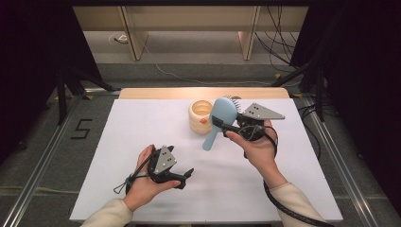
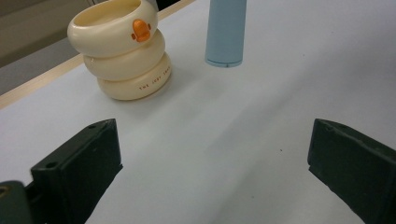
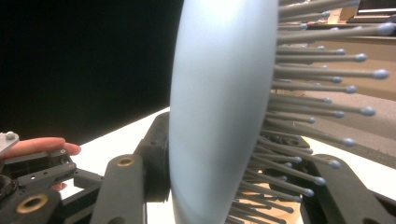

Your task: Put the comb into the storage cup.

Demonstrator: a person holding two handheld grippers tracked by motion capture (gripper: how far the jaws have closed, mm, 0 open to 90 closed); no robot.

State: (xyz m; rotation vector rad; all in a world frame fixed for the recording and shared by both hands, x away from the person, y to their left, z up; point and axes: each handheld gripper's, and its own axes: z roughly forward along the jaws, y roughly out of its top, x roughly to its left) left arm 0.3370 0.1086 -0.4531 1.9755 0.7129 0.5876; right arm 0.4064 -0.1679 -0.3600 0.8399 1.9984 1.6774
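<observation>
The blue hairbrush is hanging right of centre, just beside the cream cup, handle pointing down toward the white table. The right gripper is pinching its head. The left gripper is resting spread near the front. Likely the brush is being carried; next probably calls for lowering it into the cup.

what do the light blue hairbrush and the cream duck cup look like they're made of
Light blue paddle hairbrush: looks like smooth, matte moulded plastic, with thin ball-tipped bristles of the same colour. Cream ring-stacked duck-face cup: glossy, with soft highlights and printed lettering; glazed ceramic or shiny plastic, the look leaves it open.
</observation>
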